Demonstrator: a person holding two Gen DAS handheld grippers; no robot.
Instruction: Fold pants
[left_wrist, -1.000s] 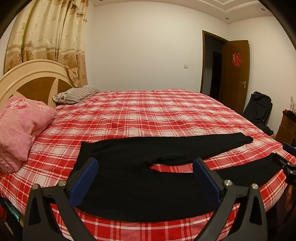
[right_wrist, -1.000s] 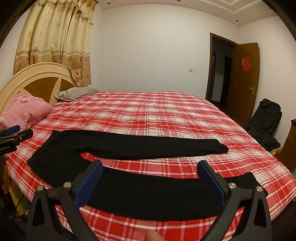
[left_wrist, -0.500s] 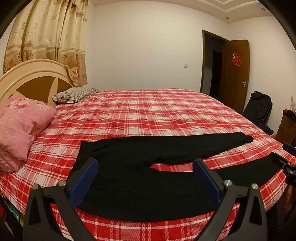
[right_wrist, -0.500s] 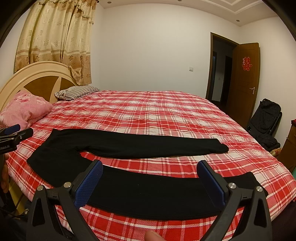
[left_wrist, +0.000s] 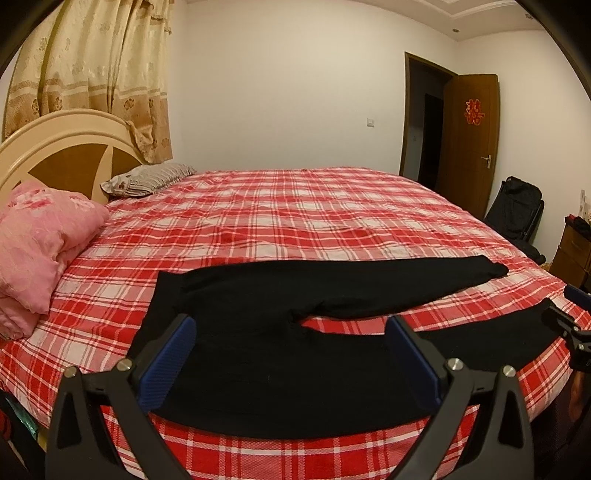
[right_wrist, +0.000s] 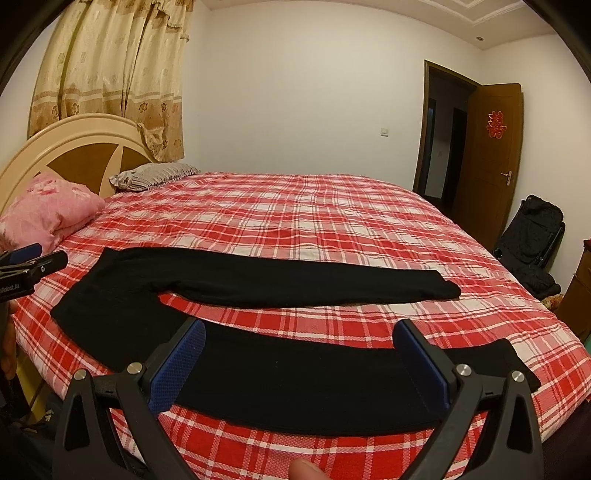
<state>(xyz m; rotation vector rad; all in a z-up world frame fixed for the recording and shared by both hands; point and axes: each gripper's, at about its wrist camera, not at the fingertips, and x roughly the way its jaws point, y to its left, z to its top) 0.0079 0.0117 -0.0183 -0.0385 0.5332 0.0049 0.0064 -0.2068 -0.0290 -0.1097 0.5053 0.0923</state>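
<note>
Black pants (left_wrist: 280, 354) lie flat on the red plaid bed (left_wrist: 295, 221), waist to the left and both legs spread apart toward the right. My left gripper (left_wrist: 291, 343) hovers open above the waist and crotch area, holding nothing. In the right wrist view the pants (right_wrist: 295, 384) stretch across the near edge, the far leg (right_wrist: 295, 286) lying behind. My right gripper (right_wrist: 299, 350) is open over the near leg, empty. The left gripper (right_wrist: 26, 262) shows at the left edge there, and the right gripper (left_wrist: 570, 317) at the right edge of the left wrist view.
A pink pillow (left_wrist: 40, 243) and a striped pillow (left_wrist: 147, 181) lie by the cream headboard (left_wrist: 62, 155). A brown door (left_wrist: 469, 140) stands ajar at the right, with a black folding chair (left_wrist: 517, 214) and a wooden cabinet (left_wrist: 574, 251) near it. A fingertip (right_wrist: 306, 469) shows at the bottom.
Both views have shifted very slightly; the grippers stay open and the pants lie unmoved.
</note>
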